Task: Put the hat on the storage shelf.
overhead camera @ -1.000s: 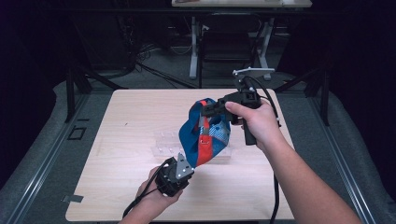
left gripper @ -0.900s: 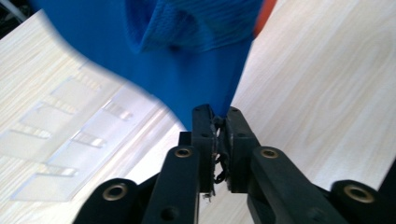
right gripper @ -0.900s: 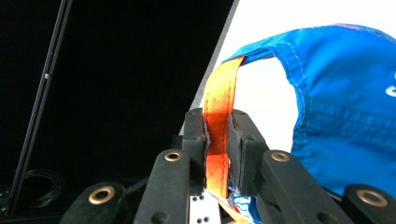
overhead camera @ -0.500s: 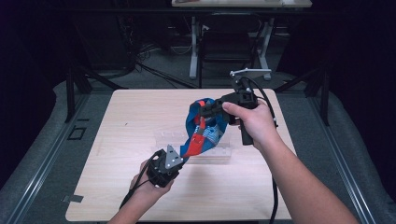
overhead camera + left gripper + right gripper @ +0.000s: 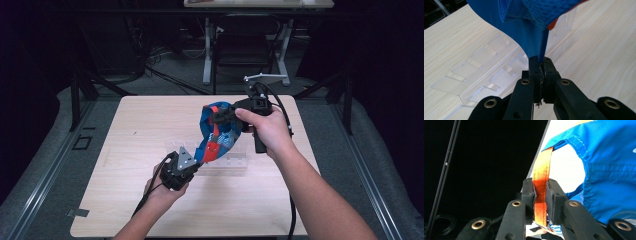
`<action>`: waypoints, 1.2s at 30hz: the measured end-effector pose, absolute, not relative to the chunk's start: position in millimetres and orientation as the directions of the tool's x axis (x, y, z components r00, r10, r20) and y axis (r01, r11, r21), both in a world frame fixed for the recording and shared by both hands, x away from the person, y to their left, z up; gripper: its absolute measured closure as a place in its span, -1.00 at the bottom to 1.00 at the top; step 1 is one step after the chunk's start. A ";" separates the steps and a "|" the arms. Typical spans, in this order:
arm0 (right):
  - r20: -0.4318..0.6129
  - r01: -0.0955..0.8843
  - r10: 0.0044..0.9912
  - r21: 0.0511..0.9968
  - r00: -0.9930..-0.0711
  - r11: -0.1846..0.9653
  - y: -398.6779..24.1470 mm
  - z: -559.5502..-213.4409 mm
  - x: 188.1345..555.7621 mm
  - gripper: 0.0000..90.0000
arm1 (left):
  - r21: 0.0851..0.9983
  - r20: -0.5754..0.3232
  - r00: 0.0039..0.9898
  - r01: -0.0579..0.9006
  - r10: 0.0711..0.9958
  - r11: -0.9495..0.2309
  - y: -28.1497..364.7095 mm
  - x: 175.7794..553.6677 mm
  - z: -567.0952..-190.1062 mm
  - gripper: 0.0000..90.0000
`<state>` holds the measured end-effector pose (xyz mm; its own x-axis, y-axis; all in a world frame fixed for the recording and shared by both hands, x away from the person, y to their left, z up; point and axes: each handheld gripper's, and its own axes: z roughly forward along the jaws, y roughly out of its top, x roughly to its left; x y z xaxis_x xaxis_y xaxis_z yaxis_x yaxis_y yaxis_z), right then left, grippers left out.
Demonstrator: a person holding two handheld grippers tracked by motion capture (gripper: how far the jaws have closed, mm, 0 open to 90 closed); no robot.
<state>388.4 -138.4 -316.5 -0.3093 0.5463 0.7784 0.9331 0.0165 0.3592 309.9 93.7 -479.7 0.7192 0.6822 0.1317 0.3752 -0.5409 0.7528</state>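
Observation:
A blue fabric cap (image 5: 223, 134) with red patches hangs in the air above the table, stretched between both grippers. My right gripper (image 5: 216, 116) holds it from the upper right, shut on the cap's orange strap (image 5: 543, 165), which runs between the jaws of my right gripper (image 5: 540, 185) beside the blue cloth (image 5: 609, 170). My left gripper (image 5: 199, 159) is below and left of the cap. In the left gripper view my left gripper (image 5: 541, 63) is shut on a thin blue edge of the cap (image 5: 524, 32).
A clear acrylic slotted rack (image 5: 235, 162) lies flat on the light wooden table (image 5: 125, 130) under the cap, and shows again as the rack (image 5: 474, 75) in the left gripper view. Dark floor, metal rails and table legs surround the table.
My left gripper has shifted a little left and away from the person, drawing the cap's lower edge out. The right gripper has stayed almost still. Both remain shut.

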 end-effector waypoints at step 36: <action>0.739 0.937 0.612 0.348 -0.280 0.009 -133.4 -348.8 402.4 0.73 | 0.738 0.066 0.707 0.440 0.704 -0.512 97.3 325.7 -507.1 0.97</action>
